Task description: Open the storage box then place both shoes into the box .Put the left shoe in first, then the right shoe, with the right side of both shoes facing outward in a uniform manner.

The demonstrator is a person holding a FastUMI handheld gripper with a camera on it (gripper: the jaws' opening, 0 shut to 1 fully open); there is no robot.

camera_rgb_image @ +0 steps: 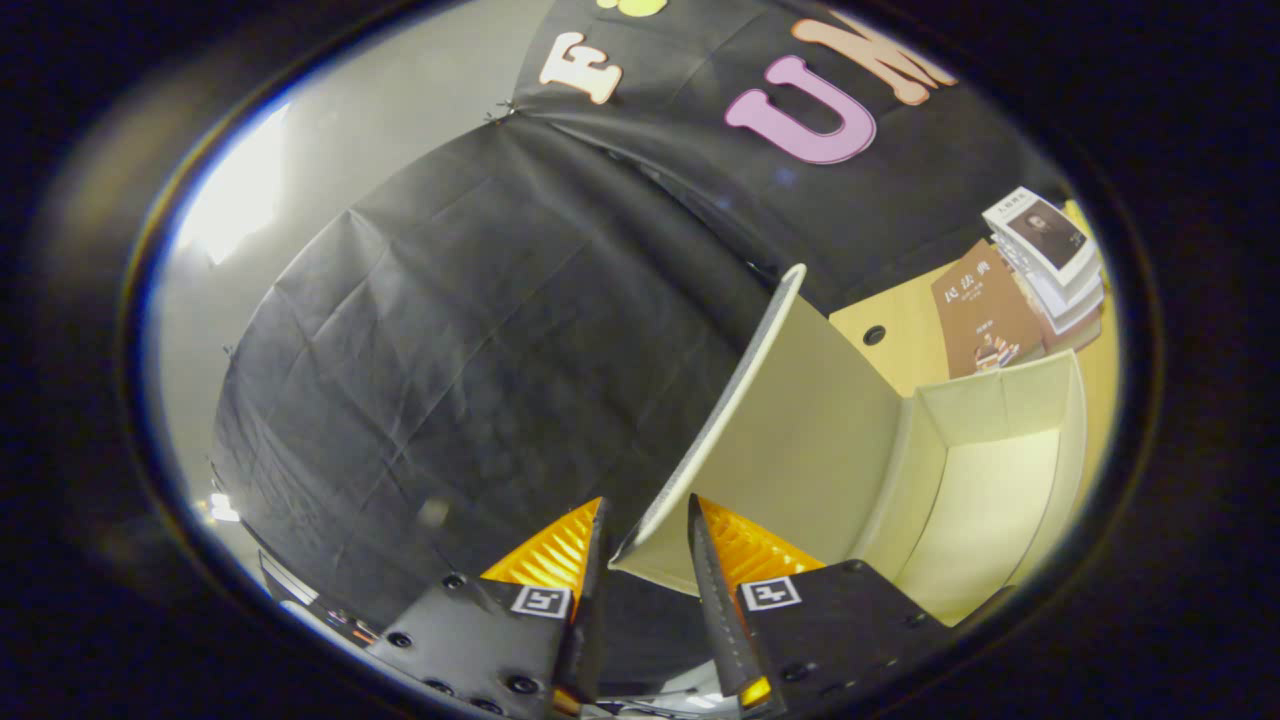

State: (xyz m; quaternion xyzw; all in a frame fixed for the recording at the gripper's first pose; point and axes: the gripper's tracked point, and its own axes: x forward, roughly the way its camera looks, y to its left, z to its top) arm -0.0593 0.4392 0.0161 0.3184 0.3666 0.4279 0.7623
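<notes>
- The gripper (645,520) has the lid (790,440) of the storage box (985,500) raised; the lid's corner sits in the gap between the two fingers. Whether both press on it I cannot tell, as a sliver of space shows on either side.
- The box lies at about three o'clock from the fingertips, its pale inside open and bare; no shoe is in it.
- The lid stands steeply, running from the fingertips toward one o'clock, hinged along the box's near wall.
- To do this step well, I judge the lid should be swung on past upright until it rests back by itself, following the hinge's arc, not pulling straight up, so the light box is not dragged along the table (905,345).
- A stack of books (1050,265) sits beyond the box at two o'clock, well apart from it.
- The gripper is rolled hard to one side and tipped upward, fingers aimed at the booth wall.
</notes>
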